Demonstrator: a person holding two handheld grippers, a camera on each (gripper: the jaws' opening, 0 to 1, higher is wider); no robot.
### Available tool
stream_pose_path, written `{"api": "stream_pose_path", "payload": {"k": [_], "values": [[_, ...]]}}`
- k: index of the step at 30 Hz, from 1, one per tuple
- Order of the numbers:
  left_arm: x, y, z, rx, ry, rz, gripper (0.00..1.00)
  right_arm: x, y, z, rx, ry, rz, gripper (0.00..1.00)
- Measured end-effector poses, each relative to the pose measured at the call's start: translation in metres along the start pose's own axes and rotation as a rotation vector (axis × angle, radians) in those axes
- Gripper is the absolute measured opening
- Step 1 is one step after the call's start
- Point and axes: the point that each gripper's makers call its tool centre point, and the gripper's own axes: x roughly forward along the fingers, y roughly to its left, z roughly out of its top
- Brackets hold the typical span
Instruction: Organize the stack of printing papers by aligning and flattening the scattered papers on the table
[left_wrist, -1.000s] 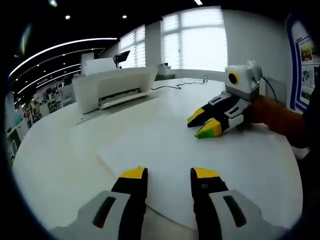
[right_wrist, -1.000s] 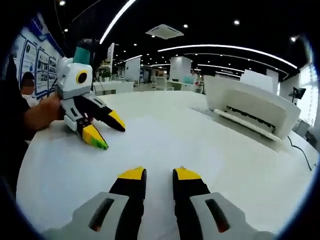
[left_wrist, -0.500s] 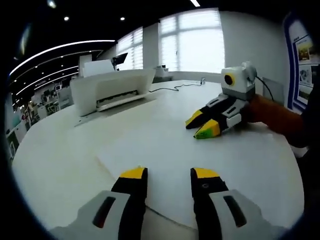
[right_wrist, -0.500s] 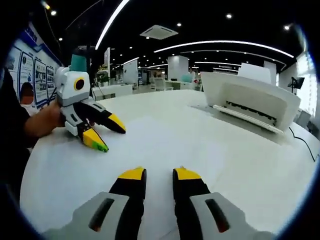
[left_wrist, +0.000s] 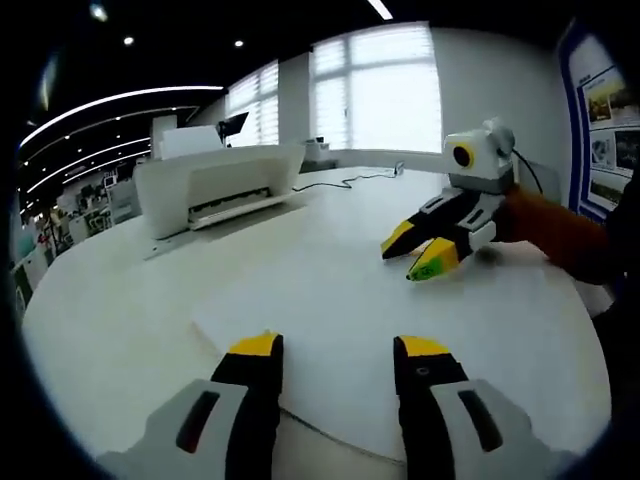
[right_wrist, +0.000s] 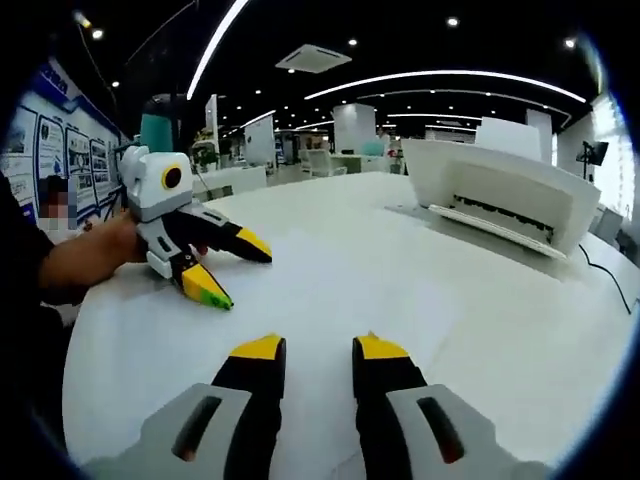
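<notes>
In the left gripper view, the left gripper (left_wrist: 338, 348) has its yellow-tipped jaws spread wide with nothing between them, the tips hovering over the near edge of the printing papers (left_wrist: 400, 320), a flat white layer lying on the white table (left_wrist: 110, 310). The papers' near-left corner and edge show just beside the left jaw, and the layer runs on toward the right gripper (left_wrist: 424, 252), which enters from the right, its jaws parted and angled down over the far part of the sheets, held by a hand (left_wrist: 520, 215) in an orange-brown sleeve. In the right gripper view, the right gripper (right_wrist: 318, 346) shows its jaws set a narrow gap apart, empty, above the white paper surface, whose edges cannot be made out here. The left gripper (right_wrist: 232, 270) comes in from the left, jaws apart, tips low over the surface. A white printer (left_wrist: 215, 180) stands well beyond the papers on the table, a cable (left_wrist: 350, 176) trailing behind it.
</notes>
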Motion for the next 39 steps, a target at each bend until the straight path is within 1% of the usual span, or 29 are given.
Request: {"api": "stream_pose_path", "payload": {"k": [2,4,8,12,15,17,18,20,23,25,30,34,39], "values": [[-0.005,0.000,0.009,-0.002,-0.021,0.013,0.50,-0.008,0.005,0.002,-0.004,-0.001,-0.001,0.23],[-0.011,0.000,0.015,-0.003,-0.029,0.032,0.50,-0.017,0.009,0.005,-0.021,-0.002,-0.010,0.24],[-0.021,-0.005,0.014,-0.041,-0.001,0.052,0.49,-0.033,0.014,0.011,-0.033,-0.012,-0.027,0.27],[-0.032,-0.013,0.014,-0.039,0.015,0.050,0.51,-0.048,0.012,0.014,-0.038,-0.023,-0.039,0.30],[-0.042,-0.019,0.015,-0.051,0.018,0.046,0.53,-0.055,0.015,0.015,-0.029,-0.040,-0.034,0.32],[-0.056,-0.024,0.016,-0.061,0.020,0.043,0.55,-0.064,0.023,0.012,-0.033,-0.051,-0.030,0.33],[-0.063,-0.028,0.016,-0.063,0.023,0.039,0.56,-0.068,0.026,0.010,-0.032,-0.050,-0.027,0.33],[-0.069,-0.032,0.016,-0.065,0.027,0.035,0.56,-0.073,0.029,0.010,-0.028,-0.055,-0.028,0.33],[-0.083,-0.039,0.014,-0.075,0.029,0.027,0.56,-0.085,0.034,0.010,-0.009,-0.080,-0.034,0.33],[-0.091,-0.042,0.014,-0.078,0.023,0.026,0.56,-0.091,0.037,0.010,-0.004,-0.084,-0.035,0.34],[-0.108,-0.049,0.012,-0.086,0.008,0.036,0.56,-0.107,0.047,0.005,0.009,-0.095,-0.037,0.34],[-0.119,-0.054,0.007,-0.086,0.012,0.041,0.56,-0.122,0.054,0.000,0.012,-0.097,-0.045,0.34],[-0.135,-0.057,0.003,-0.091,0.012,0.064,0.56,-0.136,0.064,-0.004,0.004,-0.092,-0.047,0.34]]}}
